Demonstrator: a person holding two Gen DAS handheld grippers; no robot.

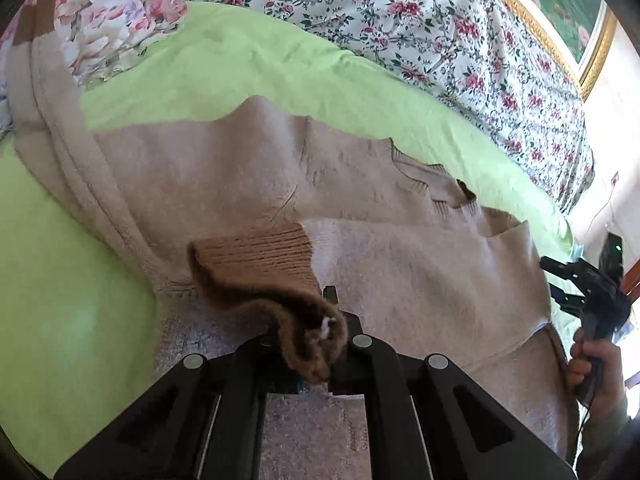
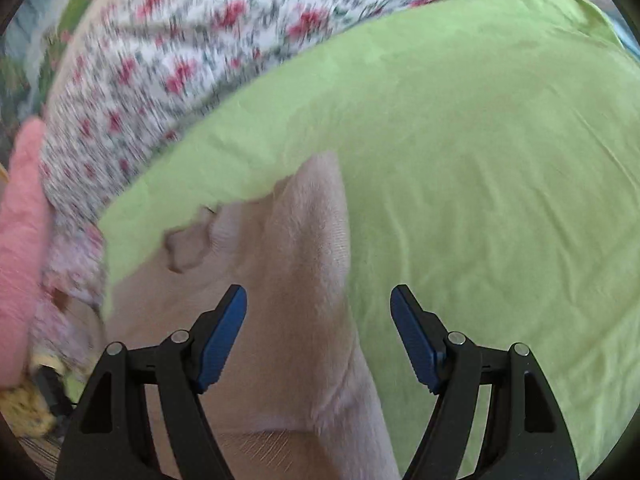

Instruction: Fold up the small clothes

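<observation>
Left gripper [image 1: 326, 332] pinches the brown cuff [image 1: 256, 264] of a beige sweater [image 1: 224, 160] lying flat on the green sheet [image 1: 240, 60].

Best to carry the sleeve straight across the body and lay it flat before letting go; right gripper [image 2: 318, 334] hovers with jaws apart, empty, over the sweater's edge. No labels or writing show.

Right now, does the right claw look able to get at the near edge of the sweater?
Probably yes. The right claw is open with nothing between its pads, and the beige sweater lies flat on the green sheet right beneath it. Nothing visible blocks the way.
</observation>
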